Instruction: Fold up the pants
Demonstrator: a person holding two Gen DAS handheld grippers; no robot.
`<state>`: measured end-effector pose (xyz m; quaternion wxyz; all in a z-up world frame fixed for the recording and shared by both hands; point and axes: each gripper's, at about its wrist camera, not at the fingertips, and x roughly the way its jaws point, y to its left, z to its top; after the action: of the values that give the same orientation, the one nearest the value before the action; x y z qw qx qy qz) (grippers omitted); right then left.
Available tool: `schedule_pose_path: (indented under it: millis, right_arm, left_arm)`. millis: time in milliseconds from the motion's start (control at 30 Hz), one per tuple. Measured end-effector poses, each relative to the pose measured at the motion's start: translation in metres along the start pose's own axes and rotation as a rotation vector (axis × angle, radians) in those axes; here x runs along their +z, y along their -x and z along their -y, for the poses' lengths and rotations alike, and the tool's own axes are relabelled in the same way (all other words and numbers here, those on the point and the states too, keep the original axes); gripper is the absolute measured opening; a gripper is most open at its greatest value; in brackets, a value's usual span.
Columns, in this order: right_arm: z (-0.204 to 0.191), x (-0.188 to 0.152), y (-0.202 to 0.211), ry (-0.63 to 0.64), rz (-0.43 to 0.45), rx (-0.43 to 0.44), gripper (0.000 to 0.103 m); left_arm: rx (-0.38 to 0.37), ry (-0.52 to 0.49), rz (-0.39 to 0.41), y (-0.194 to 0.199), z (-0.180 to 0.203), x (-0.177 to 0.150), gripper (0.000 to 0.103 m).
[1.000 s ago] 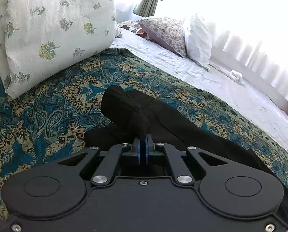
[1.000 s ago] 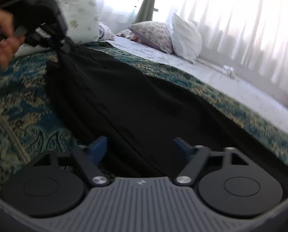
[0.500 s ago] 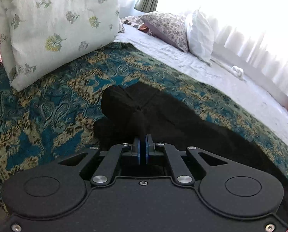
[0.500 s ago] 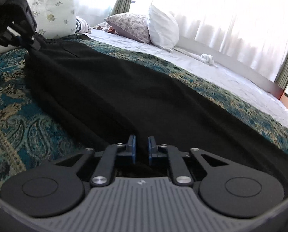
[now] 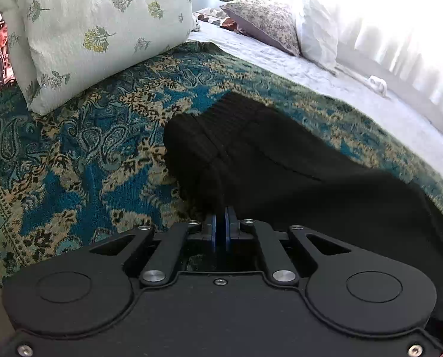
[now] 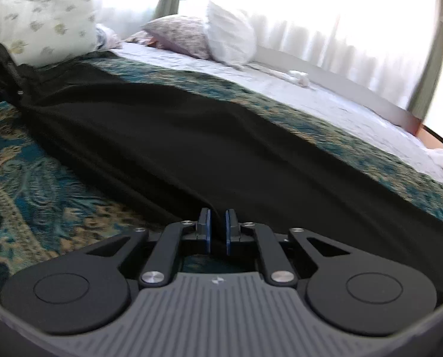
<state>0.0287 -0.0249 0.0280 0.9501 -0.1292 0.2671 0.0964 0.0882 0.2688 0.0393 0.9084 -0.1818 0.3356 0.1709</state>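
The left black two-finger tongs point forward and slightly down, their blue-padded fingers pressed almost together with only a thin slit between them, clamped on black fabric. The right black-and-grey two-finger tongs sit low and near level, their blue-padded fingers drawn close with a narrow gap, pinching a dark cloth edge.

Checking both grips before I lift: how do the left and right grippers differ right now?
The left gripper has its jaws nearly touching, pinching the ribbed end of the black pants; the right gripper shows a wider gap, with fabric between its jaws. The left holds a bunched, raised end; the right sits at the edge of a long, flatter stretch. Both are low over the patterned bedspread and closed on the same pants.
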Motion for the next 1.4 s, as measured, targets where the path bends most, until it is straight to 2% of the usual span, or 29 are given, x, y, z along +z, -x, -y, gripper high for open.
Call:
schedule_pose_path:
  millis: [200,333,400,433,467,567,767,800,833,867,900,1100,1233,1267,1300,1400]
  right_arm:
    - [0.011,-0.007,0.008,0.013,-0.006,-0.013,0.01]
    - [0.01,-0.01,0.017,0.035,-0.007,0.0,0.01]
    - [0.012,-0.009,0.025,0.03,0.02,0.036,0.021]
    - [0.011,-0.008,0.029,0.027,0.038,0.06,0.022]
    - [0.01,-0.006,0.031,0.022,0.053,0.081,0.039]
    - [0.002,0.003,0.028,0.006,0.07,0.146,0.058]
    - [-0.013,0.021,-0.005,0.007,0.052,0.22,0.076]
    - [-0.013,0.023,-0.011,0.007,0.031,0.227,0.071]
    - [-0.015,0.025,-0.02,0.0,0.007,0.226,0.054]
    - [-0.015,0.024,-0.022,-0.016,-0.015,0.217,0.011]
    - [-0.013,0.023,-0.023,-0.037,-0.034,0.213,0.004]
    - [-0.022,0.002,-0.012,0.054,0.011,0.192,0.004]
    - [-0.024,0.005,-0.009,0.073,0.002,0.191,0.01]
    - [-0.023,0.006,-0.007,0.072,0.0,0.196,0.017]
    - [-0.02,0.008,-0.006,0.066,-0.004,0.201,0.034]
    - [0.0,0.015,0.001,-0.002,-0.005,0.272,0.054]
  left_arm:
    - [0.017,-0.061,0.005,0.0,0.005,0.001,0.007]
    - [0.012,-0.054,-0.014,-0.006,0.0,-0.003,0.007]
    - [0.016,-0.06,-0.012,-0.007,-0.001,-0.004,0.007]
    - [0.018,-0.062,-0.012,-0.007,0.0,-0.004,0.007]
    - [0.017,-0.06,-0.014,-0.008,-0.001,-0.003,0.007]
    - [0.007,-0.037,-0.027,-0.009,-0.004,0.001,0.007]
    - [-0.006,-0.038,-0.043,-0.011,-0.008,0.004,0.007]
    - [-0.006,-0.04,-0.043,-0.012,-0.007,0.005,0.007]
    - [-0.007,-0.04,-0.043,-0.012,-0.008,0.005,0.007]
    - [-0.009,-0.039,-0.043,-0.011,-0.008,0.005,0.008]
    - [-0.014,-0.037,-0.043,-0.011,-0.008,0.005,0.008]
    - [-0.008,-0.068,-0.037,-0.014,-0.007,-0.004,0.011]
    - [0.015,-0.118,-0.016,-0.011,0.001,-0.007,0.012]
    - [0.012,-0.119,-0.017,-0.011,0.001,-0.007,0.012]
    - [0.008,-0.118,-0.017,-0.01,0.001,-0.007,0.012]
    - [-0.002,-0.107,-0.02,-0.01,-0.003,-0.008,0.013]
